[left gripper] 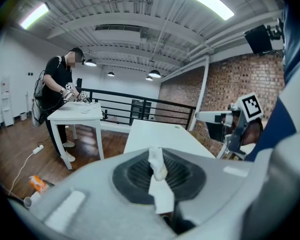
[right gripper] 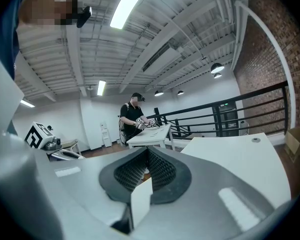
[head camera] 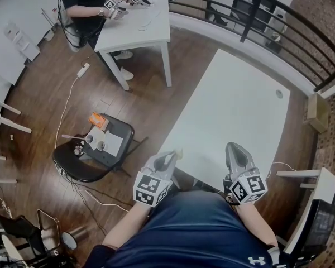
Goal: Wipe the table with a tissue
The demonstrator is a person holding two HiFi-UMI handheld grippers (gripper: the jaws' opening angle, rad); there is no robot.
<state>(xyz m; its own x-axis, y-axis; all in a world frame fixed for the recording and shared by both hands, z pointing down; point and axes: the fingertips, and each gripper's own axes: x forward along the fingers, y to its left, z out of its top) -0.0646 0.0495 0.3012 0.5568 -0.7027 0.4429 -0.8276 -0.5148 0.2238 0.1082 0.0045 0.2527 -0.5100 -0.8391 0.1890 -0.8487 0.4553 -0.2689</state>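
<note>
The long white table (head camera: pixel 229 110) runs away from me, and both grippers hang over its near edge. My left gripper (head camera: pixel 170 155) is shut on a crumpled white tissue (left gripper: pixel 158 165), whose tip pokes out above the dark pads (left gripper: pixel 135 176). A small pale bit of the tissue (head camera: pixel 178 153) also shows in the head view. To its right, my right gripper (head camera: pixel 234 147) is shut with nothing between its jaws. Only the ribbed pads (right gripper: pixel 162 171) and a flat white tab show in the right gripper view (right gripper: pixel 147 155). The tabletop (right gripper: pixel 235 154) lies ahead of it on the right.
A black chair (head camera: pixel 72 166) with cups and an orange packet stands left of the table. Beyond it, a person works at a second white table (head camera: pixel 142 29). A black railing (head camera: pixel 257 4) curves round the back. A cardboard box (head camera: pixel 317 111) and a white desk (head camera: pixel 324 180) are at the right.
</note>
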